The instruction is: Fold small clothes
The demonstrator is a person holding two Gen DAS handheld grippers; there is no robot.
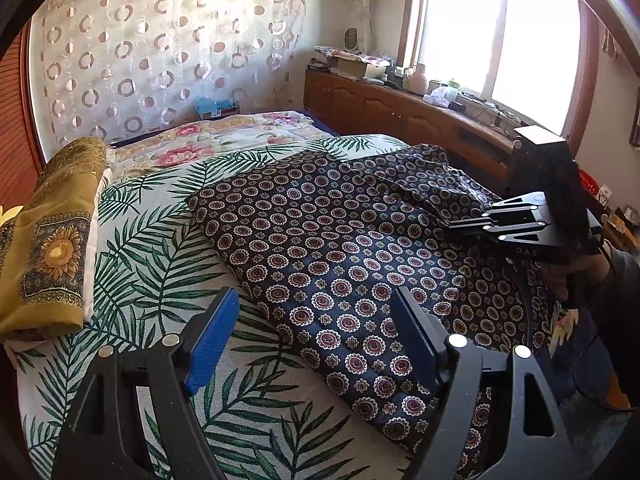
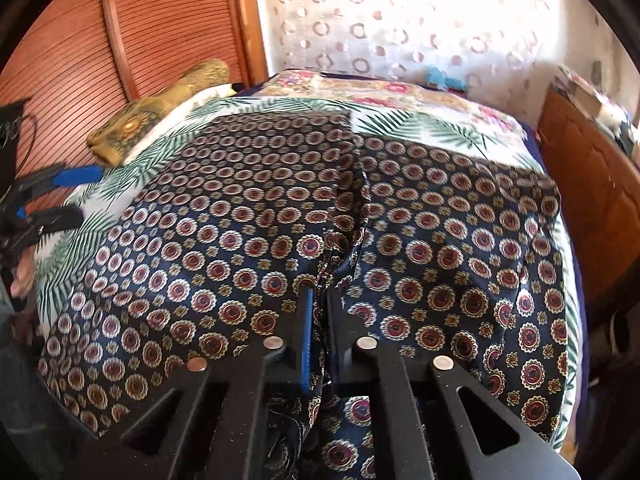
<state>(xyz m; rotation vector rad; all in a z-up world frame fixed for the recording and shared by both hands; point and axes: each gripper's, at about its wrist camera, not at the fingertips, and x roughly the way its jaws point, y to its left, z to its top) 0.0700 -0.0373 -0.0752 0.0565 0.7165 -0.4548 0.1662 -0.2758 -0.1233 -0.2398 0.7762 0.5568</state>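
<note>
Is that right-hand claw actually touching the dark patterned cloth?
Touching. The right wrist view shows the right gripper nearly closed, with a fold of the dark patterned cloth pinched between its fingers.

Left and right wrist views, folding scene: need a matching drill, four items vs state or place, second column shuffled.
1. left gripper
2. right gripper
3. dark navy medallion-print garment
4. folded mustard sunflower-print cloth

A. shut on fabric
B. spread across the palm-leaf bedsheet
C. open, holding nothing
D. lying at the bed's edge beside the slatted wooden door

Pairs: 1-C, 2-A, 3-B, 4-D
</note>
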